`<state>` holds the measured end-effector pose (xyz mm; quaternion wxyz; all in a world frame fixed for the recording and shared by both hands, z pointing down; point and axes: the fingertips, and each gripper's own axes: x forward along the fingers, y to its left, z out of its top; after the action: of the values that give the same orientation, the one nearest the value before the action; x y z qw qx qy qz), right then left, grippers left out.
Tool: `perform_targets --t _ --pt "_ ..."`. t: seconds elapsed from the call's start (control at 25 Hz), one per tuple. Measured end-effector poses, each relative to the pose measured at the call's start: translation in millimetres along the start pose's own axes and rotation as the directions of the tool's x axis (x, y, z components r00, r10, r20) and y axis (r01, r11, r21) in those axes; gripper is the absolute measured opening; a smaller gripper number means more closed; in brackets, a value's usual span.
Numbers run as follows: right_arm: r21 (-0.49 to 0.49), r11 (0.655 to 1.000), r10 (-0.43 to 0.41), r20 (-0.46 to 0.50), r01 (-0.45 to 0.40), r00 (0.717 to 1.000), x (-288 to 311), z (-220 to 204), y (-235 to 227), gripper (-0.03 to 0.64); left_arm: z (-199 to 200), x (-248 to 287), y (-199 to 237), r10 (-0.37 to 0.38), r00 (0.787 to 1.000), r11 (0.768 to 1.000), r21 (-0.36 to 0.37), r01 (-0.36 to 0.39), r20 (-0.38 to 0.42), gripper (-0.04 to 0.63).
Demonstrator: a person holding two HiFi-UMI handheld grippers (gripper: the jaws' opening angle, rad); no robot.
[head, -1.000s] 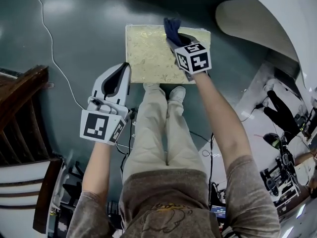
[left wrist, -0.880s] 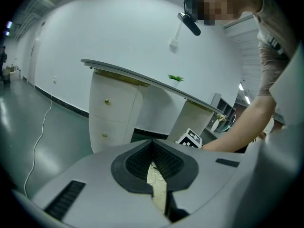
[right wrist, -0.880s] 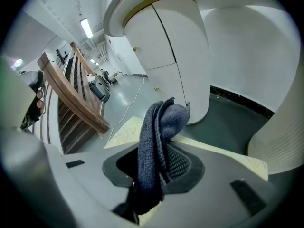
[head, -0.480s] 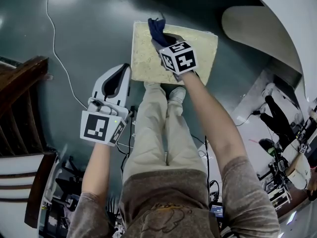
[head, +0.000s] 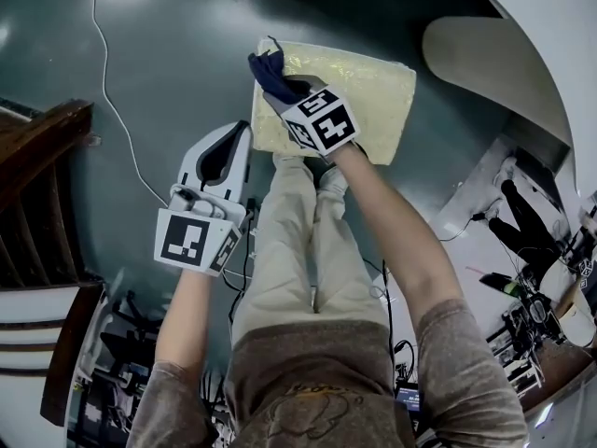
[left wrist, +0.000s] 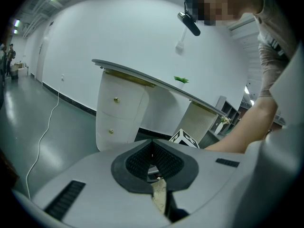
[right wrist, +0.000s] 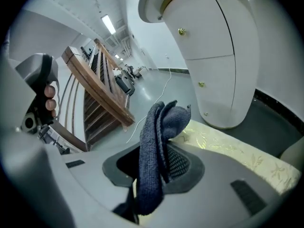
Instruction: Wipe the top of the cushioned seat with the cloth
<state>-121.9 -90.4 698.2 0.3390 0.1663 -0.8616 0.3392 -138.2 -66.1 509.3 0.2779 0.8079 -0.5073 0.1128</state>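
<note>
Dark blue folded cloth (head: 268,67) is being pinched by right gripper (head: 277,82) at far-left corner of pale yellow cushioned seat (head: 373,87) | judged soft, light, limp: mid-fold hold suits | left gripper (head: 233,138) is being held clenched, empty.

Left claw (head: 233,134) closed, held back, right claw (head: 277,84) outstretched, gripping cloth (head: 265,66)

Fuzzy knit cloth (right wrist: 152,146); glossy patterned fabric seat (head: 373,91).

Head view is looking steeply down at the cushioned seat (head: 373,91); right gripper view is sharing it closely, low across its top.
</note>
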Motion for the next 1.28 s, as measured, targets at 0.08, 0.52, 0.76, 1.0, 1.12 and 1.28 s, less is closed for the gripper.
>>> perform_targets --t 0.08,0.52,0.76,1.0,1.12,1.28 --pt "-0.007 1.0 0.003 0.021 -0.003 1.0 -6 3 4 0.114 0 0 -3 -0.007 1.0 1.0 0.0 0.007 0.002 0.018" --pt "0.053 0.989 -0.144 0.19 0.136 0.971 -94 -1 -23 0.114 -7 2 -28 -0.065 0.998 0.998 0.014 0.065 -0.007 0.018" --pt "0.116 0.957 -0.283 0.188 0.265 0.94 -157 -50 -75 0.114 -7 14 -53 -0.107 0.994 0.994 0.034 0.108 -0.023 0.018" --pt "0.209 0.888 -0.437 0.106 0.41 0.893 -205 -115 -120 0.114 -11 26 -67 -0.141 0.989 0.988 0.049 0.143 -0.045 0.018" --pt "0.249 0.852 -0.489 0.066 0.461 0.87 -226 -142 -142 0.115 -9 35 -77 -0.155 0.987 0.986 0.057 0.157 -0.051 0.018" --pt "0.312 0.805 -0.534 0.011 0.504 0.846 -237 -177 -160 0.115 -10 39 -81 -0.164 0.984 0.984 0.066 0.168 -0.064 0.018"
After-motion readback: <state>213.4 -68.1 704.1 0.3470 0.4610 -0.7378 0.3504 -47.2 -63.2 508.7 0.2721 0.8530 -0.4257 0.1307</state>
